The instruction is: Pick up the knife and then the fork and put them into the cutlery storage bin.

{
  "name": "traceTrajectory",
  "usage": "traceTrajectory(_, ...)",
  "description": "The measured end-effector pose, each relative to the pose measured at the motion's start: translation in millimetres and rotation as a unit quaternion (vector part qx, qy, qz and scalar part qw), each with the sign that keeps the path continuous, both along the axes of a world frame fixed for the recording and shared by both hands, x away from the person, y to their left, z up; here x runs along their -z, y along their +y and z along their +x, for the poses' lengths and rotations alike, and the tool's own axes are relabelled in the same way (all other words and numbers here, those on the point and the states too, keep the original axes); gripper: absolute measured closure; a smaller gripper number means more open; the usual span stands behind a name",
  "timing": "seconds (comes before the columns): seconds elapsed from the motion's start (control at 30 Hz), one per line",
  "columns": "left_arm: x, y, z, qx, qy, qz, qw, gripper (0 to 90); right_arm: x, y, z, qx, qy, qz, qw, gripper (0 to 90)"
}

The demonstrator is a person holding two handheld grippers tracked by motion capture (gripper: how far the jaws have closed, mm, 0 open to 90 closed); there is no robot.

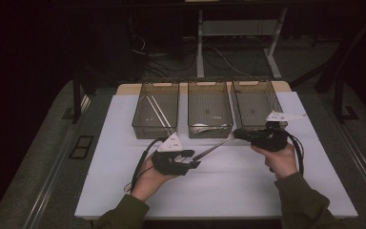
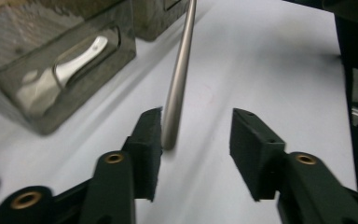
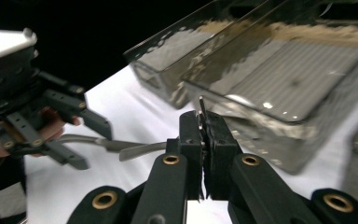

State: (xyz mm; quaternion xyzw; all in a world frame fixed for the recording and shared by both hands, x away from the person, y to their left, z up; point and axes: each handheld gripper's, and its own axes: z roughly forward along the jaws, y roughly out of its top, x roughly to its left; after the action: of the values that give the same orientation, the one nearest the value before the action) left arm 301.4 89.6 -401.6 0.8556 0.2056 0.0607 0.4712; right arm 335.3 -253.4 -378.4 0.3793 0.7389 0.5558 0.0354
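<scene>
A long silver utensil (image 1: 214, 148) hangs level above the white table top (image 1: 228, 191), in front of three smoky clear bins. My right gripper (image 1: 238, 135) is shut on its flat head end, a thin metal edge between the pads (image 3: 204, 123). The handle (image 3: 135, 148) runs toward my left gripper (image 1: 191, 159). In the left gripper view the handle's tip (image 2: 177, 88) lies between the jaws of the left gripper (image 2: 196, 135), close beside one pad (image 2: 150, 135), with a wide gap to the other. The left gripper is open.
The left bin (image 1: 155, 114) holds pale thin sticks. A white spoon (image 2: 74, 60) lies in the middle bin (image 1: 209, 112), and the right bin (image 1: 257, 102) is just behind my right gripper. Dark floor and table legs lie beyond.
</scene>
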Motion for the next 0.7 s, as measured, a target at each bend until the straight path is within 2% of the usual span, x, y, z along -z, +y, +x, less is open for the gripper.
traceTrajectory(0.1,2.4,9.2,-2.9,-0.002,0.008,-0.009,0.9999,47.5,-4.7,-12.6,1.1,0.020,-0.004,-0.002,0.9998,86.9)
traceTrajectory(0.2,4.8,18.5,-5.8,-0.002,0.011,-0.009,0.9999,42.9,-9.5,-27.0,2.7,0.040,-0.012,-0.001,0.9991,86.9)
traceTrajectory(0.4,11.0,36.9,-13.2,-0.011,0.024,-0.015,0.9995,35.8,-20.3,-53.5,5.5,0.081,-0.026,-0.002,0.9963,86.9)
traceTrajectory(0.5,13.9,44.8,-16.7,-0.015,0.019,-0.015,0.9996,30.4,-26.2,-65.1,7.6,0.096,-0.032,-0.006,0.9949,86.9)
traceTrajectory(0.7,16.3,58.1,-19.3,-0.036,0.016,-0.015,0.9991,22.6,-35.7,-89.8,11.3,0.139,-0.045,-0.012,0.9892,86.9)
